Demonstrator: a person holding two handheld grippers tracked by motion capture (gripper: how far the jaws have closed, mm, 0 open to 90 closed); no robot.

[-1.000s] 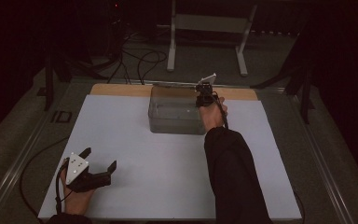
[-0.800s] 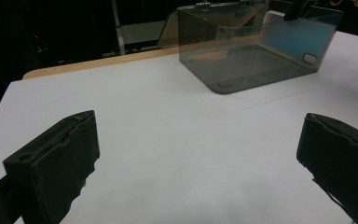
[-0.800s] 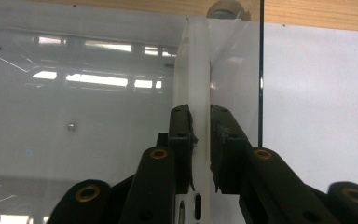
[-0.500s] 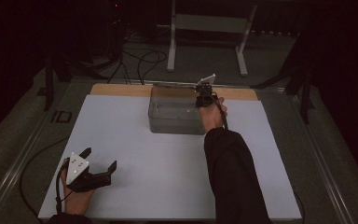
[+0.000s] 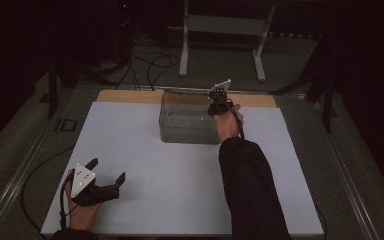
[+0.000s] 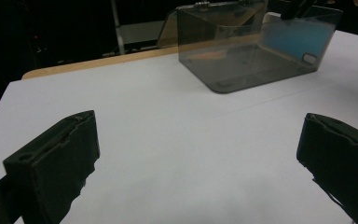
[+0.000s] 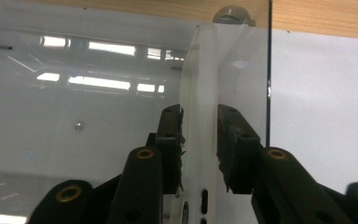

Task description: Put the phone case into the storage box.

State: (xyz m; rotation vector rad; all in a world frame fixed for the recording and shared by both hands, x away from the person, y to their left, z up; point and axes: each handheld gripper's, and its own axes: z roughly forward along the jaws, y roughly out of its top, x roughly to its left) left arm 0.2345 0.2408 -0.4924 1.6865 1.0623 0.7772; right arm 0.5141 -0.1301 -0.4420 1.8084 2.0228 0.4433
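A clear plastic box (image 5: 187,122) stands at the far middle of the white table (image 5: 145,165). My right gripper (image 5: 220,102) reaches down into its right end. In the right gripper view a thin white-edged phone (image 7: 200,84) stands on edge against the box wall (image 7: 98,93), between my right gripper's (image 7: 199,116) jaws. Those jaws have just been opening and stand slightly off the phone's faces. The left gripper view shows the phone's blue face (image 6: 291,39) inside the box (image 6: 233,60). My left gripper (image 5: 107,170) rests near the front left, wide open (image 6: 198,121) and holding nothing.
A wooden strip (image 5: 130,96) runs along the table's far edge behind the box. Beyond it a white metal stand (image 5: 220,30) and cables (image 5: 150,65) sit on the floor. A dark-sleeved forearm (image 5: 250,190) crosses the right middle of the table.
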